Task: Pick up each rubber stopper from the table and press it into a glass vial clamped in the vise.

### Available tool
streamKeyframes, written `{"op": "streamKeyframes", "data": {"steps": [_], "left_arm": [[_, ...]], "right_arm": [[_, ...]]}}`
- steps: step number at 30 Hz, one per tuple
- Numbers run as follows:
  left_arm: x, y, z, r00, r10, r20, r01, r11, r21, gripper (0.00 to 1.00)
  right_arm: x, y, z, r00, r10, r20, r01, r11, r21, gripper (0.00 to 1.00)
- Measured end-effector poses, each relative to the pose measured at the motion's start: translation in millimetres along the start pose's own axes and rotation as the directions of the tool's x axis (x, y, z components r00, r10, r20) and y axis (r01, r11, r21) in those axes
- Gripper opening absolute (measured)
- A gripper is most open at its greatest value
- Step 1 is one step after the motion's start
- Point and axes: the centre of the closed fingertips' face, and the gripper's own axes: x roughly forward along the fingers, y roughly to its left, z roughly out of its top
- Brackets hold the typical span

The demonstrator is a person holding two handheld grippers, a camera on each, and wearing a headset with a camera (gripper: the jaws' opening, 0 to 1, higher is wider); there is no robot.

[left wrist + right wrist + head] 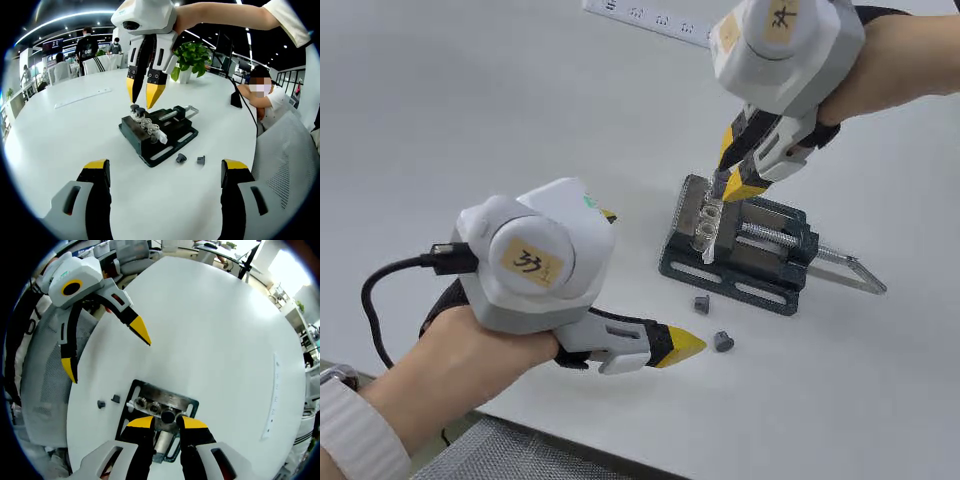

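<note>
1. Risk of a crooked seat: the right tool [728, 186] hangs over the vials [708, 222] clamped in the vise [760, 255]. An off-centre push could, I judge, tilt a plug or chip glass.
2. Risk of a fumble: two loose stoppers [723, 341] lie on the bench [520, 120] just beside the vise. A skewed pinch could flick one away.
3. Right tool: its jaws are narrowly parted with nothing seen between them. The tips sit just above a seated stopper [134, 107] on the end vial; whether they touch it, I cannot tell.
4. Left tool [165, 170]: its jaws are wide and empty. It hovers low over the bench, one tip near the closer loose stopper.
</note>
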Motion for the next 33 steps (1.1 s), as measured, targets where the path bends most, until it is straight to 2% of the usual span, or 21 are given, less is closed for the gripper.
{"op": "streamKeyframes", "data": {"steps": [2,6,13,16,26,33], "left_arm": [[-0.2,1.1,0.3,1.0,0.002,-0.001,-0.002,1.0,0.001,0.91],[0.0,1.8,0.8,1.0,0.001,-0.001,-0.001,1.0,0.001,0.91],[0.0,3.7,1.0,1.0,0.004,-0.002,-0.004,1.0,0.004,0.91],[-0.2,4.1,1.6,1.0,0.006,-0.001,-0.005,1.0,0.002,0.91],[-1.0,6.0,0.2,1.0,0.009,-0.005,-0.009,1.0,-0.001,0.9],[-0.1,6.5,-2.8,0.9999,0.006,-0.01,-0.006,1.0,-0.003,0.9]], "right_arm": [[-4.6,6.0,4.0,0.9998,0.011,0.017,-0.011,1.0,0.02,0.15],[-7.7,7.6,3.3,0.9991,0.018,0.039,-0.019,0.999,0.042,0.09],[-5.3,9.0,4.2,0.9971,0.032,0.069,-0.037,0.997,0.072,0.03],[-3.6,13.3,7.3,0.9972,0.035,0.066,-0.039,0.998,0.059,0.03],[1.4,10.2,2.7,0.9981,0.039,0.048,-0.042,0.997,0.059,0.0],[2.6,10.4,2.8,0.9976,0.041,0.056,-0.044,0.997,0.065,0.0]]}}
